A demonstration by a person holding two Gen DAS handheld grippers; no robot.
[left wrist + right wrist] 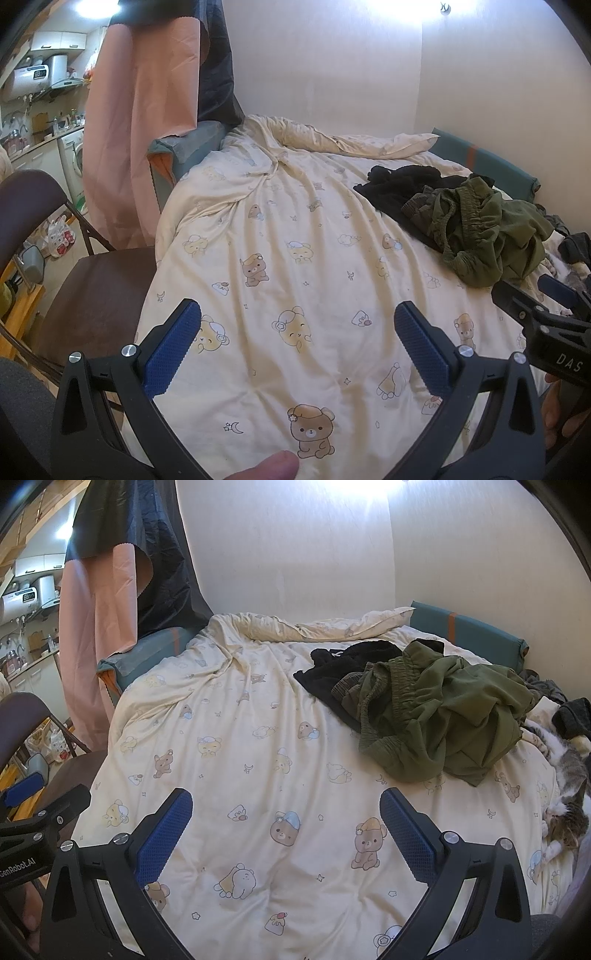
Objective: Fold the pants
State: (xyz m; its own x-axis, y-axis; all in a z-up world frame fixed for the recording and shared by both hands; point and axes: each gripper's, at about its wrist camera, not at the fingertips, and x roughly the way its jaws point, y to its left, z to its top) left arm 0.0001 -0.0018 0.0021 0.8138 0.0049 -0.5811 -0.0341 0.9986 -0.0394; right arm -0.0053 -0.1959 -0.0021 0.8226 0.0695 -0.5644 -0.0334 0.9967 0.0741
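Olive green pants lie crumpled in a heap on the right side of the bed, elastic waistband showing. A black garment lies partly under them toward the wall. My left gripper hovers open over the bare cream duvet, well short and left of the pile. My right gripper is also open over the duvet, with the pants ahead to its right. Each gripper shows at the edge of the other's view: the right gripper and the left gripper.
A cream bear-print duvet covers the bed. A tabby cat lies at the right edge beside the pants. A dark folding chair stands left of the bed. A pink curtain hangs behind it. A teal headboard cushion lines the wall.
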